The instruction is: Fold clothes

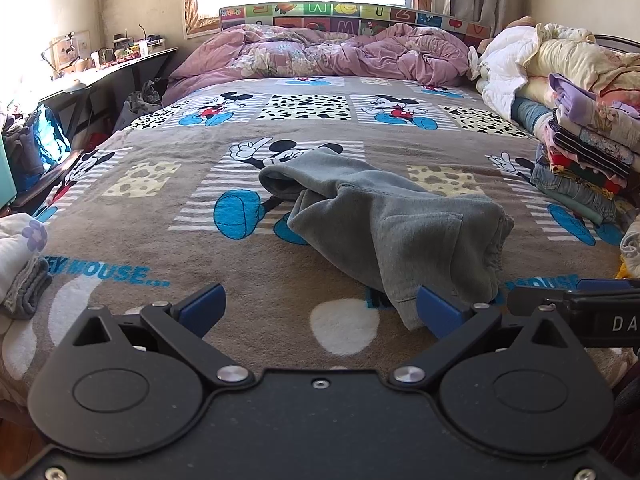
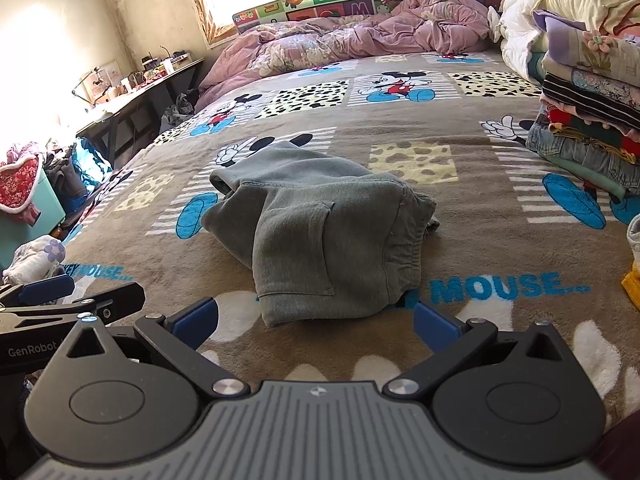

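A grey sweat garment (image 1: 400, 232) lies loosely folded on the Mickey Mouse blanket (image 1: 160, 240), also in the right wrist view (image 2: 320, 232). My left gripper (image 1: 320, 308) is open and empty, just short of the garment's near hem, which lies by its right finger. My right gripper (image 2: 316, 320) is open and empty, with the garment's near edge between its fingers' line. The left gripper shows at the left of the right wrist view (image 2: 60, 300); the right gripper shows at the right of the left wrist view (image 1: 580, 308).
A stack of folded clothes (image 1: 580, 160) stands at the bed's right side under bundled quilts (image 1: 540, 52). A crumpled purple duvet (image 1: 320, 52) lies at the headboard. A small folded pile (image 1: 20, 264) sits at the left edge. A cluttered desk (image 1: 100, 64) runs along the left wall.
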